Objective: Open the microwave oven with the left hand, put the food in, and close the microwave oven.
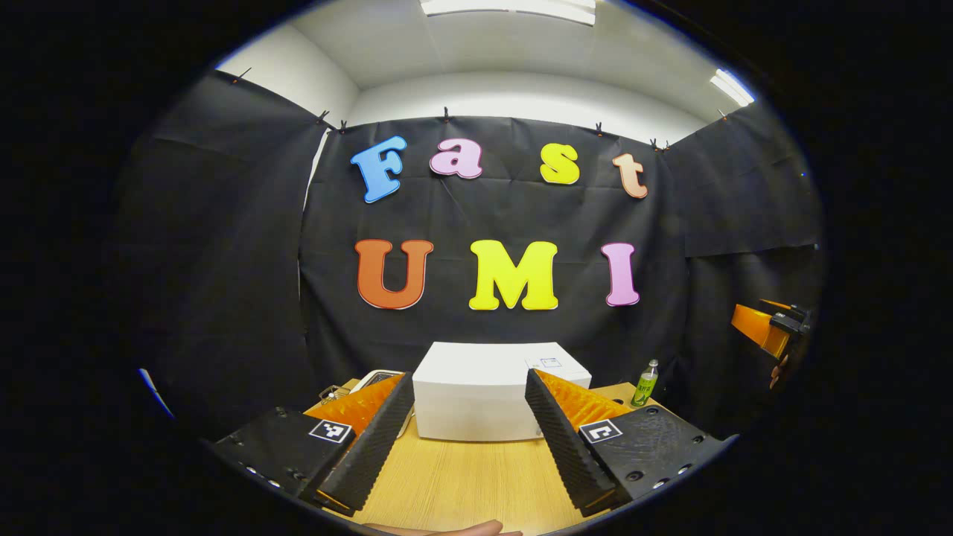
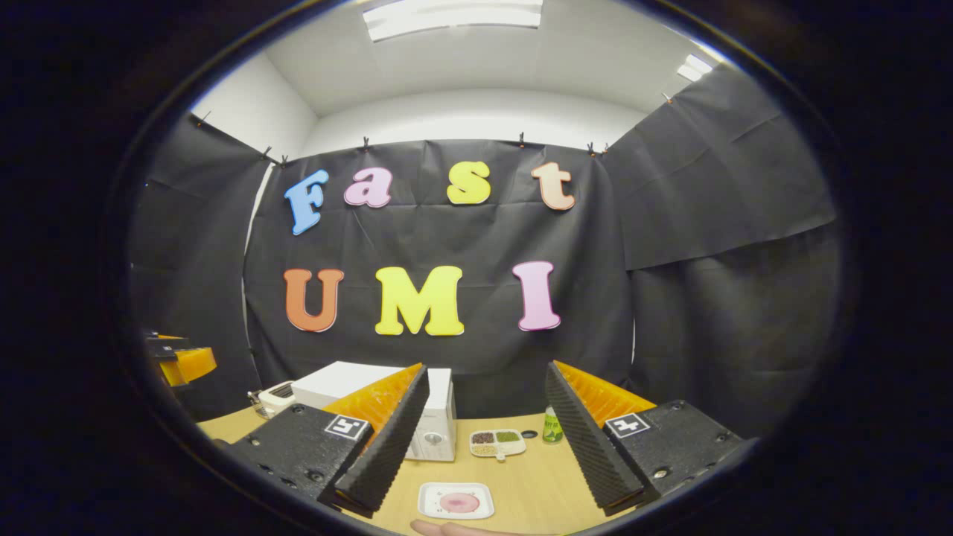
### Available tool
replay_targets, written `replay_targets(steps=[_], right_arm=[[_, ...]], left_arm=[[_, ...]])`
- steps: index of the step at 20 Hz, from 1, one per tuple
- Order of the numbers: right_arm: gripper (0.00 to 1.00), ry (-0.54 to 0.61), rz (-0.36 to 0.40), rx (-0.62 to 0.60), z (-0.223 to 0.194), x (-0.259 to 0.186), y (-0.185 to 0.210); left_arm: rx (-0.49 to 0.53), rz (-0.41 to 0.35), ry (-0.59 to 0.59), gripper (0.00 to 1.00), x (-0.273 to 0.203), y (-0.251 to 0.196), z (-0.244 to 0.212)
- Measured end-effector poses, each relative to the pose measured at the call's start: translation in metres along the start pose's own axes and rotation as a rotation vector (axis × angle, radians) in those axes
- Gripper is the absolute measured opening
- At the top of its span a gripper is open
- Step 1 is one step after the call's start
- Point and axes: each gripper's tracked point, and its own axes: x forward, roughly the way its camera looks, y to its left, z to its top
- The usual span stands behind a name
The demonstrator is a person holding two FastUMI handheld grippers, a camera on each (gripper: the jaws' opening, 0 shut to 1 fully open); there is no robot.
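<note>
While both grippers are held high above the bench (image 1: 461, 484), nothing has yet been touched, and the step in hand is judged to be the approach to the microwave (image 1: 476, 398) door. The left gripper (image 1: 469, 424) is seen with its jaws spread wide and empty, the white microwave framed squarely between them but well apart from the tips. The right gripper (image 2: 485, 428) is likewise carried with jaws wide and nothing held.

In the right gripper view the microwave's front panel can be seen, with the door shut (the handle itself is too small to make out). The food, a pink portion on a small white plate (image 2: 456, 500), lies on the bench near the front edge, in front of the microwave; a divided tray (image 2: 497, 442) of small items and a green bottle (image 2: 552, 427) stand farther back, just beside the microwave.

For the step to be done well, the left gripper should be lowered and brought round to the door's front, since from its own view only the top and a plain side are presented. The door edge should be hooked or pinched firmly, and the swing followed along its arc so the box is not dragged. The plate is best left alone until the door stands fully open.
</note>
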Motion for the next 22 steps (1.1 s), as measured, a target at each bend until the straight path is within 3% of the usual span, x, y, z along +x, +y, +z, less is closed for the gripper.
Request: replay_targets(steps=[5, 12, 13, 14, 15, 16, 19, 20, 21, 22], right_arm=[[0.91, -0.006, -0.01, 0.001, -0.001, 0.0, -0.009], [0.91, -0.011, -0.038, -0.002, -0.008, 0.007, -0.034], [0.91, -0.01, -0.041, -0.003, -0.01, 0.008, -0.038], [0.91, -0.009, -0.044, -0.004, -0.011, 0.009, -0.042], [0.91, -0.006, -0.042, -0.006, -0.013, 0.011, -0.045], [0.91, -0.006, -0.037, -0.011, -0.014, 0.012, -0.047], [0.91, -0.005, -0.033, -0.02, -0.02, 0.017, -0.056], [1.0, -0.002, -0.033, -0.022, -0.022, 0.02, -0.059], [1.0, 0.002, -0.034, -0.021, -0.025, 0.022, -0.063], [1.0, 0.009, -0.034, -0.021, -0.028, 0.024, -0.065]], left_arm=[[-0.009, -0.024, -0.001, 0.95, 0.009, -0.009, -0.007], [-0.072, -0.043, 0.035, 0.94, 0.079, -0.038, -0.054], [-0.067, -0.064, 0.047, 0.8, 0.093, -0.048, -0.065], [-0.073, -0.088, 0.052, 0.8, 0.103, -0.059, -0.072], [-0.075, -0.104, 0.055, 1.0, 0.116, -0.067, -0.082], [-0.075, -0.103, 0.066, 0.93, 0.128, -0.072, -0.093], [-0.098, -0.122, 0.1, 0.92, 0.163, -0.093, -0.126], [-0.104, -0.122, 0.11, 0.77, 0.172, -0.098, -0.136], [-0.11, -0.137, 0.113, 0.92, 0.182, -0.106, -0.145], [-0.116, -0.15, 0.125, 0.92, 0.19, -0.114, -0.155]])
